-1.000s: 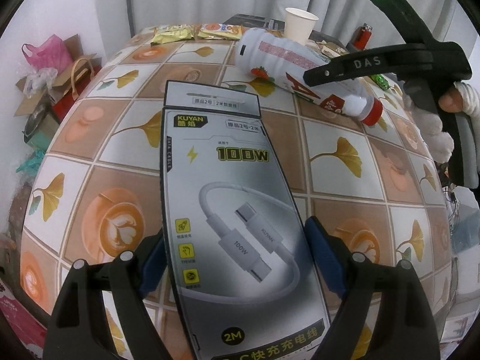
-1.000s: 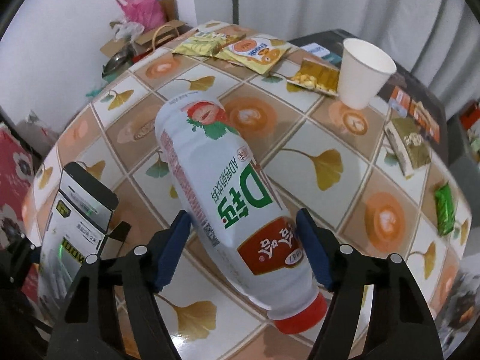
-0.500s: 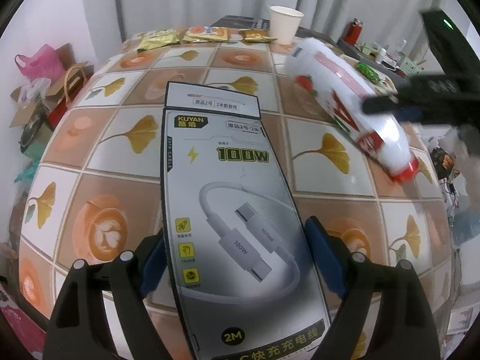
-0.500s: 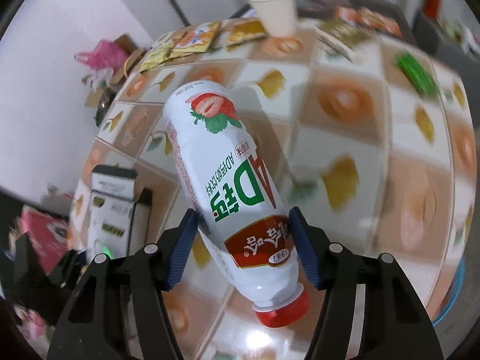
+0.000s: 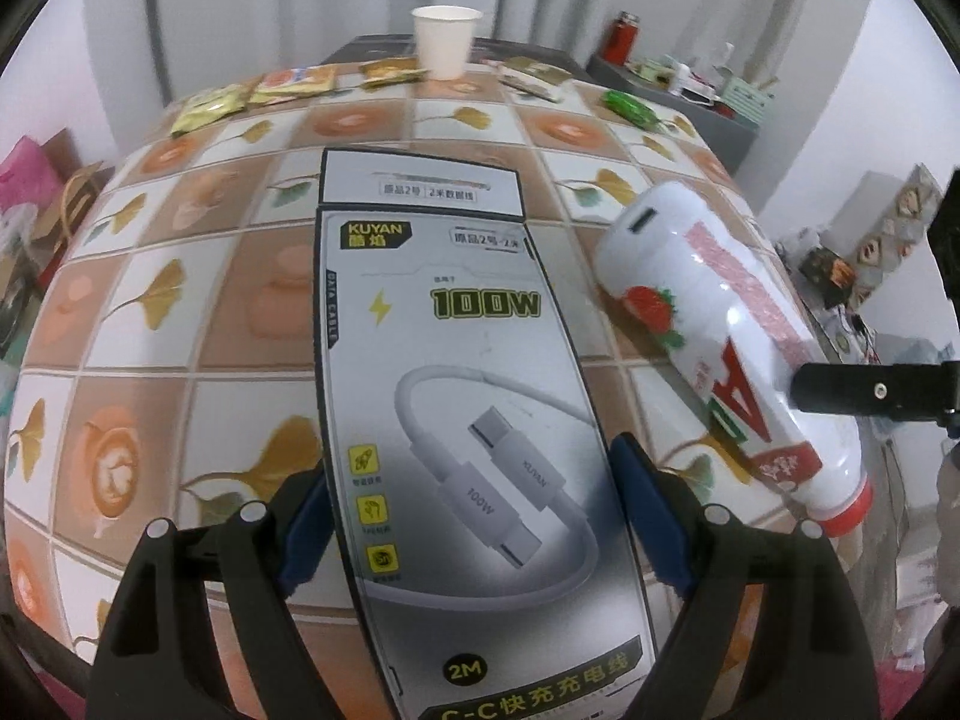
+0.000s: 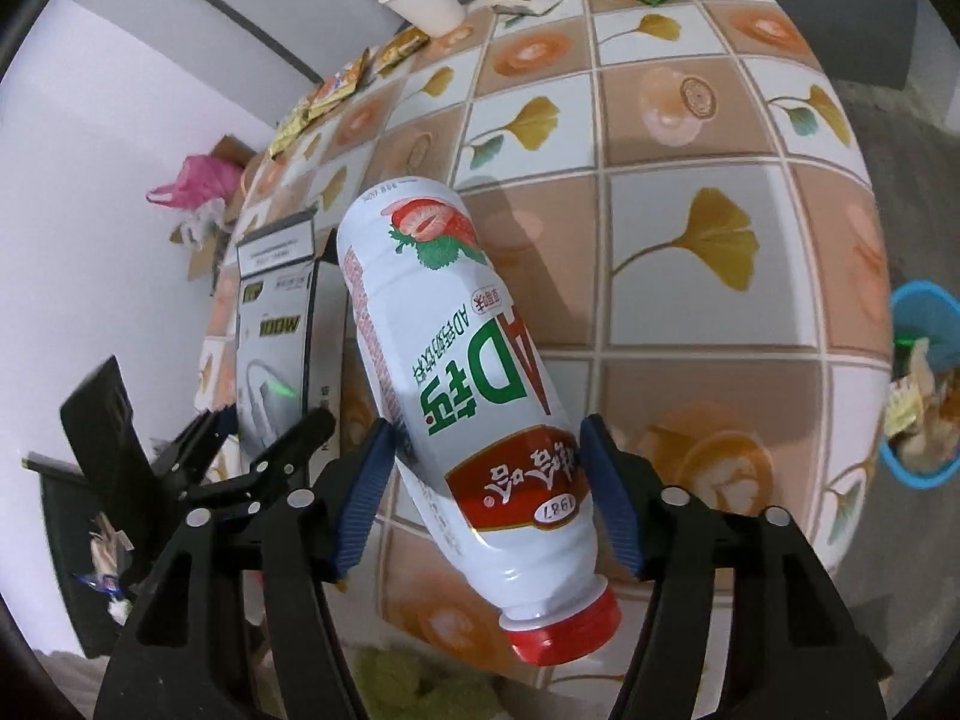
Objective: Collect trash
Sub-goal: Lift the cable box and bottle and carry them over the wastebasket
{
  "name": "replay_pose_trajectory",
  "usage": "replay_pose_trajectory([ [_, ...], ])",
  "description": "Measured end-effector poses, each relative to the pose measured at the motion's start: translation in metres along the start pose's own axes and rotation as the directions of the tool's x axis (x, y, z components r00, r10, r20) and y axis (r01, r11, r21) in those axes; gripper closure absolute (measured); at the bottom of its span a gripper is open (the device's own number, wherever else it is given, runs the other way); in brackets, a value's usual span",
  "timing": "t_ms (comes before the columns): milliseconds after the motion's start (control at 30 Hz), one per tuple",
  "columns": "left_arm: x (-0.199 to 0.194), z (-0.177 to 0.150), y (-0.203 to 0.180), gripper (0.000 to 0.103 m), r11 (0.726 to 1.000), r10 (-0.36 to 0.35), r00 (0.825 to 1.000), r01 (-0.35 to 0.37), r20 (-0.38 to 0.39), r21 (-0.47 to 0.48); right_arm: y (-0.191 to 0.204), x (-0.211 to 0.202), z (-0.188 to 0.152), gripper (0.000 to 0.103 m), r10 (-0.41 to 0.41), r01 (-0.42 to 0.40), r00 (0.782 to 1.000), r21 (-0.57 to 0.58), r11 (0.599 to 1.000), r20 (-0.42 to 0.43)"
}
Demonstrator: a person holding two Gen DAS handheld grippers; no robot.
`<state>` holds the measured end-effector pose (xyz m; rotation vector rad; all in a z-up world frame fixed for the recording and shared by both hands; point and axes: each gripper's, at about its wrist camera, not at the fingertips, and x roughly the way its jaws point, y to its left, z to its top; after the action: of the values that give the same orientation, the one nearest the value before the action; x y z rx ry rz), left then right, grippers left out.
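Observation:
My left gripper (image 5: 474,516) is shut on a grey cable box (image 5: 462,408) printed "100W" and holds it above the tiled table (image 5: 180,312). My right gripper (image 6: 486,492) is shut on a white drink bottle (image 6: 462,360) with a red cap and strawberry print, held tilted above the table's near edge. The bottle also shows in the left wrist view (image 5: 720,336), to the right of the box, with a right finger (image 5: 870,396) across it. The box shows in the right wrist view (image 6: 276,324), left of the bottle.
A paper cup (image 5: 447,39) and several snack wrappers (image 5: 294,81) lie at the table's far side, with a green packet (image 5: 630,108) far right. A blue bin (image 6: 924,384) holding trash stands off the table's right edge. Bags and boxes (image 6: 198,204) sit on the floor.
The right gripper has carried the bottle off the far table toward the near right edge, and the blue bin has come into its view. The left gripper still holds the box, drawn back slightly.

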<state>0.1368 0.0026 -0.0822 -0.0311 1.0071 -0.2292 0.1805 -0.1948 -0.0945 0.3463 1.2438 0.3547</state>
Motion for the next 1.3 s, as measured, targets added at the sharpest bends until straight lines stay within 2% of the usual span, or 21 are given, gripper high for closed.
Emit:
replay_pose_trajectory([
  [233, 0.000, 0.001, -0.008, 0.021, 1.000, -0.014, 1.000, 0.014, -0.002, 0.028, 0.010, 0.023, 0.012, 0.039, -0.023, 0.022, 1.000, -0.045, 0.999, -0.003],
  [267, -0.001, 0.002, -0.007, 0.021, 1.000, -0.010, 1.000, 0.010, -0.003, 0.030, 0.010, 0.027, 0.013, 0.048, -0.011, 0.011, 1.000, -0.041, 0.999, -0.006],
  [367, -0.007, 0.005, -0.009, 0.021, 0.999, 0.000, 1.000, 0.000, 0.002, 0.038, 0.003, 0.029, 0.009, 0.049, 0.059, -0.059, 0.998, -0.007, 0.998, 0.003],
  [533, -0.020, 0.015, -0.026, 0.021, 0.997, 0.004, 1.000, -0.006, 0.027, 0.079, -0.027, 0.006, -0.005, 0.049, 0.177, -0.183, 0.980, 0.068, 0.981, 0.090],
  [667, -0.028, 0.027, -0.062, 0.021, 0.990, -0.045, 0.998, 0.040, 0.035, 0.134, -0.065, -0.031, -0.024, 0.049, 0.226, -0.253, 0.955, 0.132, 0.958, 0.193],
  [733, -0.031, 0.036, -0.090, 0.021, 0.980, -0.091, 0.995, 0.084, 0.034, 0.179, -0.090, -0.055, -0.035, 0.049, 0.232, -0.282, 0.937, 0.172, 0.944, 0.260],
  [867, -0.029, 0.055, -0.155, 0.021, 0.944, -0.206, 0.979, 0.197, 0.006, 0.266, -0.153, -0.112, -0.068, 0.049, 0.188, -0.319, 0.888, 0.266, 0.910, 0.419],
  [1000, -0.018, 0.072, -0.232, 0.021, 0.873, -0.337, 0.939, 0.339, -0.070, 0.350, -0.221, -0.154, -0.106, 0.049, 0.063, -0.295, 0.857, 0.387, 0.873, 0.511],
  [1067, -0.003, 0.078, -0.276, 0.021, 0.826, -0.390, 0.912, 0.409, -0.131, 0.387, -0.263, -0.164, -0.129, 0.049, -0.006, -0.285, 0.854, 0.478, 0.831, 0.520],
  [1133, 0.019, 0.080, -0.316, 0.021, 0.789, -0.406, 0.892, 0.451, -0.198, 0.418, -0.293, -0.161, -0.142, 0.049, -0.047, -0.285, 0.855, 0.544, 0.789, 0.516],
  [1233, 0.063, 0.079, -0.370, 0.021, 0.750, -0.398, 0.859, 0.507, -0.324, 0.424, -0.338, -0.138, -0.153, 0.049, -0.091, -0.293, 0.866, 0.648, 0.703, 0.491],
  [1300, 0.088, 0.074, -0.398, 0.021, 0.737, -0.368, 0.852, 0.512, -0.374, 0.441, -0.368, -0.119, -0.157, 0.049, -0.097, -0.309, 0.875, 0.701, 0.643, 0.474],
])
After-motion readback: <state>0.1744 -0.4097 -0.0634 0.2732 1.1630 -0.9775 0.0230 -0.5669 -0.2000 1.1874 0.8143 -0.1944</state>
